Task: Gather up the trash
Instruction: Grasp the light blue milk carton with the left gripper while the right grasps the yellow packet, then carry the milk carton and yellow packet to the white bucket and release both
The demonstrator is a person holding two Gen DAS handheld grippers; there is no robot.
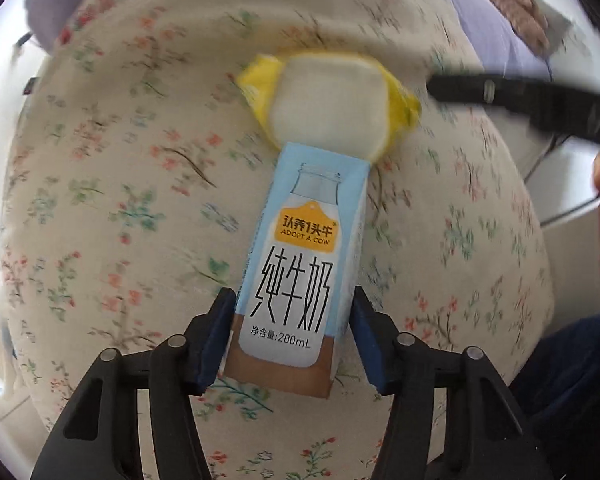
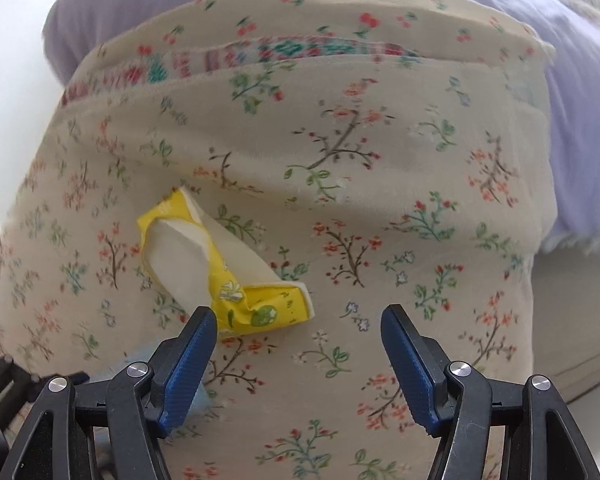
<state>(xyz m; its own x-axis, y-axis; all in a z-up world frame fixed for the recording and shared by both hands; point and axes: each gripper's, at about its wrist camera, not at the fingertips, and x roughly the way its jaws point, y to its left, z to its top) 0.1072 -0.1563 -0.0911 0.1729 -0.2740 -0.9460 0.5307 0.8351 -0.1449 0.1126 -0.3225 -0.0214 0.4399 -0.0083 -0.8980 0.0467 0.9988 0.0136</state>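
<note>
My left gripper (image 1: 294,340) is shut on a light blue 200 mL milk carton (image 1: 300,256), gripped near its brown base and held above the floral bedding (image 1: 120,200). A yellow tissue pack (image 1: 328,100) with white tissue showing lies on the bedding just past the carton's top. In the right wrist view the same tissue pack (image 2: 220,268) lies crumpled on the floral bedding (image 2: 380,200), just ahead and left of my right gripper (image 2: 298,320), which is open and empty. The right gripper's black arm (image 1: 540,100) shows at the left view's upper right.
A lavender blanket (image 2: 580,120) lies behind and to the right of the floral bedding. A folded patterned cloth edge (image 2: 280,52) shows at the bedding's top. A person's dark sleeve (image 1: 580,380) is at the left view's lower right.
</note>
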